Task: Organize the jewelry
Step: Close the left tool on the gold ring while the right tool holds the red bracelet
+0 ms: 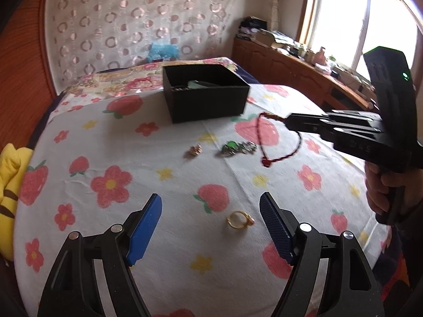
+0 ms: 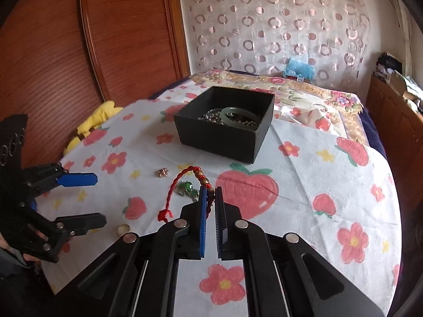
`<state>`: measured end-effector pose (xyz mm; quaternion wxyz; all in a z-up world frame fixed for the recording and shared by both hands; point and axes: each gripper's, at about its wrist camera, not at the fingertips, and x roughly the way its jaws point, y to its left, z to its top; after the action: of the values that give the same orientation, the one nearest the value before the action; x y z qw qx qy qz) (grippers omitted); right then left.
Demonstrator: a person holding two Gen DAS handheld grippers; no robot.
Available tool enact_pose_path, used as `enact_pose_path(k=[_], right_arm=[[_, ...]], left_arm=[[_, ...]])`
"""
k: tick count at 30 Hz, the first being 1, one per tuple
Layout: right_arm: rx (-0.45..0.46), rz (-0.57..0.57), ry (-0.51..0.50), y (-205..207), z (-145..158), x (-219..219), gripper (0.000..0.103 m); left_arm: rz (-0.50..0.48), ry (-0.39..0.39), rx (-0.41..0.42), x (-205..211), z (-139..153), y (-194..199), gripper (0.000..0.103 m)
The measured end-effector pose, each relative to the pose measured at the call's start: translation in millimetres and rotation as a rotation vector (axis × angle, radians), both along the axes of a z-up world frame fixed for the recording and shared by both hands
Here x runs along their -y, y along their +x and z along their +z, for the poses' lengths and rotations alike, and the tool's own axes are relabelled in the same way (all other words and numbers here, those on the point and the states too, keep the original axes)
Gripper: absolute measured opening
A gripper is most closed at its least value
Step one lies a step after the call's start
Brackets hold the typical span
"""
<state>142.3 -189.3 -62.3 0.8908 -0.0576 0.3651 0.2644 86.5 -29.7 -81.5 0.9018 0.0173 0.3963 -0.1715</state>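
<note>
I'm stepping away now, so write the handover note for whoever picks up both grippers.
Right gripper: shut on the red cord bracelet, which dangles clear of the bedspread.
Left gripper: open, empty, hovering over the gold ring.
Black box: already holds a green bangle and metal beads.
Still out on the bedspread: gold ring, green-stone piece, small rose-coloured piece.
Left to do: drop the bracelet into the box, then collect the three loose pieces.
</note>
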Motion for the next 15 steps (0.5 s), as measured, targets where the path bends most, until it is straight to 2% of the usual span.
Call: enact_pose_path(k=[11, 15], right_arm=[[-0.011, -0.007, -0.013, -1, -6, 3, 0.007], [-0.010, -0.008, -0.007, -5, -5, 6, 0.007]], left_arm=[[-0.095, 0.049, -0.053, 25, -19, -3, 0.040], [-0.106, 0.053, -0.067, 28, -25, -1, 0.033]])
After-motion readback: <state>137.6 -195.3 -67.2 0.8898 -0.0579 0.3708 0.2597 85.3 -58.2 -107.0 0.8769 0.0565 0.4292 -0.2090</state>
